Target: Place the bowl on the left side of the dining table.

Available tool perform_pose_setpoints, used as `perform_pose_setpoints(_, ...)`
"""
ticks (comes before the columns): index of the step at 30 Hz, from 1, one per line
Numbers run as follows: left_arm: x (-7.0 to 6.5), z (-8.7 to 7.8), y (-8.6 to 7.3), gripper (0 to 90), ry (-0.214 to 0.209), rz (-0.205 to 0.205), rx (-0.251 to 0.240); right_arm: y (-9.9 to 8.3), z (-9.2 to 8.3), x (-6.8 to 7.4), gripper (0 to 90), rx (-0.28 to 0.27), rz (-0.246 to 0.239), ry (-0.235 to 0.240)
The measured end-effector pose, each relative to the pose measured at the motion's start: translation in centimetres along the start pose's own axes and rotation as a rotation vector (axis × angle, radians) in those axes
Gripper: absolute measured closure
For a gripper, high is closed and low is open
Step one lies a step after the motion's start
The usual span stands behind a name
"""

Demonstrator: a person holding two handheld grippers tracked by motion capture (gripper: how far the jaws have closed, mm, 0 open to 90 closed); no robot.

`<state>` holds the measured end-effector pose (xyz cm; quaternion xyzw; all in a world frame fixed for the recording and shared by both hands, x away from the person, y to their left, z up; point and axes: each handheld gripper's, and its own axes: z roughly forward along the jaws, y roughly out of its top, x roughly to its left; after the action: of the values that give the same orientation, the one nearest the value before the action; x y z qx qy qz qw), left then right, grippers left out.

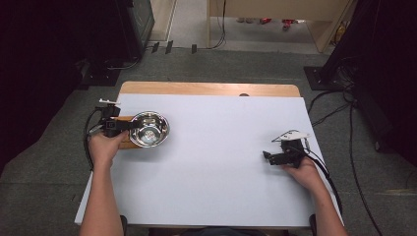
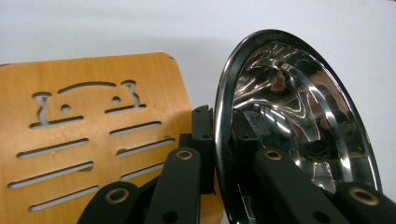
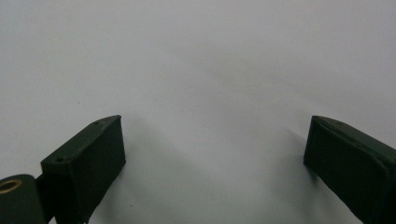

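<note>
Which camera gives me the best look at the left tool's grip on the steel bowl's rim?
The left gripper view: its jaws pinch the steel bowl rim close up, beside the wooden board. The high view shows the left tool small at the bowl's edge.

The high view is evenly lit from above; the white table [image 1: 216,162] is bright, while the floor beyond both side edges falls into deep shadow. The left gripper view is sharp, with strong glare and warped reflections inside the steel bowl [image 2: 299,121]. The right gripper view is soft, with faint shadows beside 2 blurred jaws.
</note>
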<state>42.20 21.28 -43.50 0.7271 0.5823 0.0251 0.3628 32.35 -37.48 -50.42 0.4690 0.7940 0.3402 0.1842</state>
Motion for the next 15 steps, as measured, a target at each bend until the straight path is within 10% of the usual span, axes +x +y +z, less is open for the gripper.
perform_pose_setpoints(15,1.7,0.0,-0.1,85.5,0.025,-0.042,-0.025,0.0,0.0,0.0,4.8,0.0,0.0,0.0)
